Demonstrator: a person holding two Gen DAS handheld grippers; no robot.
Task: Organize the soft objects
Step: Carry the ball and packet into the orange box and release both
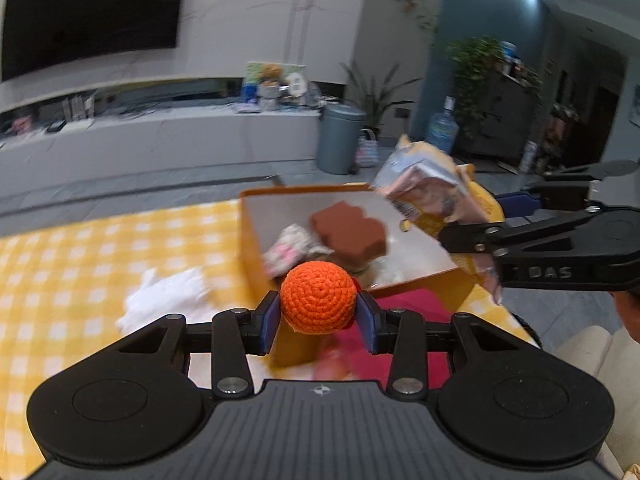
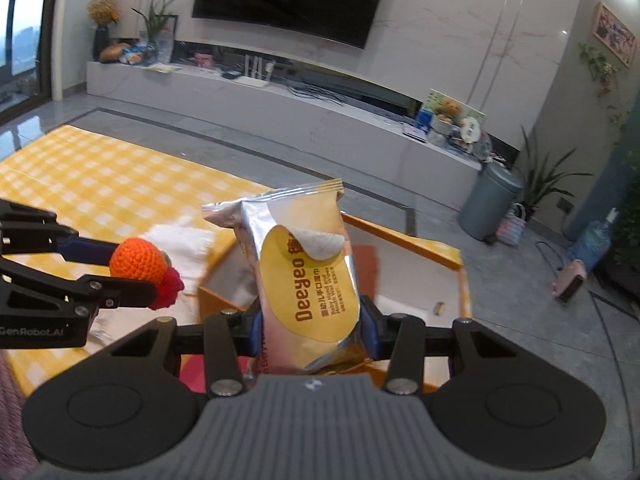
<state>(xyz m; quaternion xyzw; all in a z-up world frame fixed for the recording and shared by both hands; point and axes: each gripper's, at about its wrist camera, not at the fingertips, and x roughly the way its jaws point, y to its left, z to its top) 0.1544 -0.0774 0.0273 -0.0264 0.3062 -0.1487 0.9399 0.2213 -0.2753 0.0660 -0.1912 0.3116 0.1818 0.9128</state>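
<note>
Left claw (image 1: 318, 318) and right claw (image 2: 310, 330) each grip something, raised.

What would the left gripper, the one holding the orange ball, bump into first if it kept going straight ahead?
Probably the open orange cardboard box, reaching the brown sponge block inside it; depth is unclear. The left gripper is gripping an orange crocheted ball.

The wet-wipe pack (image 2: 308, 280) hid much of the orange box (image 2: 404, 240) behind it, and its lower end was lost behind the right claw (image 2: 310, 330). The white cloth (image 1: 168, 296) and box contents (image 1: 296, 248) were blurred beyond telling.
</note>
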